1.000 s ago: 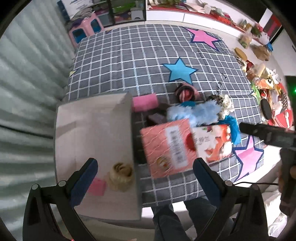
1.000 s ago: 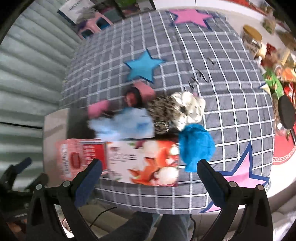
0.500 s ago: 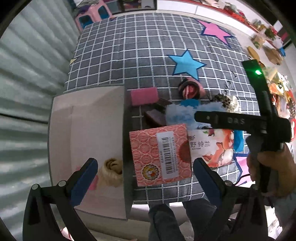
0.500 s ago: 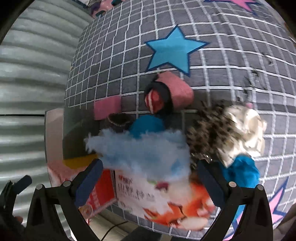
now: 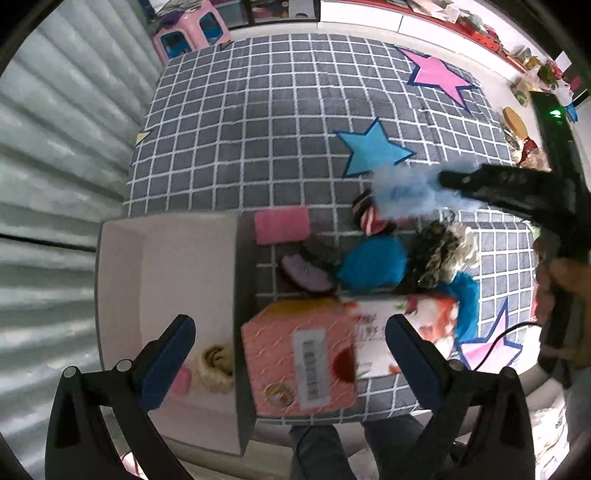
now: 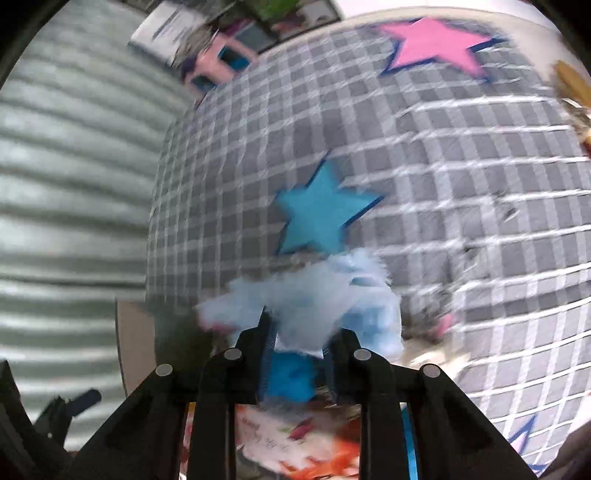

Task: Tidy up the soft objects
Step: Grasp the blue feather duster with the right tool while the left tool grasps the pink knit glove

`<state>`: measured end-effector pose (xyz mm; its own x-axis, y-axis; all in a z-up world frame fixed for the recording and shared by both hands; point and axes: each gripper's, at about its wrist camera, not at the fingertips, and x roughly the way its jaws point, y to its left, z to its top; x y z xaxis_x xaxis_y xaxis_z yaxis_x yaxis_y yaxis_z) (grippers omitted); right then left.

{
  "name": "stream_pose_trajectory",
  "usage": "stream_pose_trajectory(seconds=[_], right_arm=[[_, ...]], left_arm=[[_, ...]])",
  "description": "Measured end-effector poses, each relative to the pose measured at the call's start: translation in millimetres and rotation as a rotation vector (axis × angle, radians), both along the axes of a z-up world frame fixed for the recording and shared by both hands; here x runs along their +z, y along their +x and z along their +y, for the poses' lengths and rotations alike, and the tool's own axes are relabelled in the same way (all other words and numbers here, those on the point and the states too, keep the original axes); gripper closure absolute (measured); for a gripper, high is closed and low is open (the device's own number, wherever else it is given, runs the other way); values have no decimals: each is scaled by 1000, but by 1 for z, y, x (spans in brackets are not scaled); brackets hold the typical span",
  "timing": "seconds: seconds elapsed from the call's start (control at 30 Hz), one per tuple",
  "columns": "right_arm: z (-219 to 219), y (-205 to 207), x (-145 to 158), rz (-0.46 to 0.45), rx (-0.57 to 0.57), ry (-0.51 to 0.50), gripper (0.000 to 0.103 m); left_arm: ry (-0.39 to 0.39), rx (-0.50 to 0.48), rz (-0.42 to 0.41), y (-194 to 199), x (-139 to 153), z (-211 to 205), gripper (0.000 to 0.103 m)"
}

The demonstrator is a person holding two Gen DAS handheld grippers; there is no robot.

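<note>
My right gripper (image 6: 300, 334) is shut on a light blue fluffy scrunchie (image 6: 310, 295) and holds it above the pile; the scrunchie also shows in the left wrist view (image 5: 406, 192). The pile of soft items lies on the checked cloth (image 5: 295, 110): a pink sponge (image 5: 282, 224), a striped scrunchie (image 5: 373, 219), a deep blue fluffy one (image 5: 373, 262), a purple one (image 5: 304, 273) and a leopard-print one (image 5: 439, 254). My left gripper (image 5: 290, 350) is open and empty above the white box (image 5: 166, 266), which holds a blond scrunchie (image 5: 216, 363) and a pink piece (image 5: 181, 382).
A pink carton (image 5: 299, 354) and a printed tissue pack (image 5: 388, 332) lie at the cloth's near edge beside the box. A pink stool (image 5: 190, 31) stands far left. Cluttered items (image 5: 524, 140) line the right. A corrugated wall is on the left.
My right gripper dropped onto the pile, shut on the light blue scrunchie and lifted it up and away. My left gripper stayed open and shifted a little.
</note>
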<state>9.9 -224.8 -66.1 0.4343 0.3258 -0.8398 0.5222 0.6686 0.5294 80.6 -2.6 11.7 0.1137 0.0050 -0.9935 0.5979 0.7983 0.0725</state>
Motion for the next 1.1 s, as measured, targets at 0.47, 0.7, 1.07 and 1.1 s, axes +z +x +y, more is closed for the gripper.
stream_pose_trajectory(seconds=[0.47,0.7,1.07,1.1], right_arm=[[-100,-63,-34,186,-91,-121,21],[-71,-6,-39,125,210,-279,21],[-26,63,-87,86,683,-400,21],[-25,66,-93,97,697,-402,21]], left_arm=[[66,80,117,29,-93,-119,0],[133,162,188,49,-159,-133,0],[158,229,236,52,-202,-127,0],[162,225,232,51,-204,-130,0]])
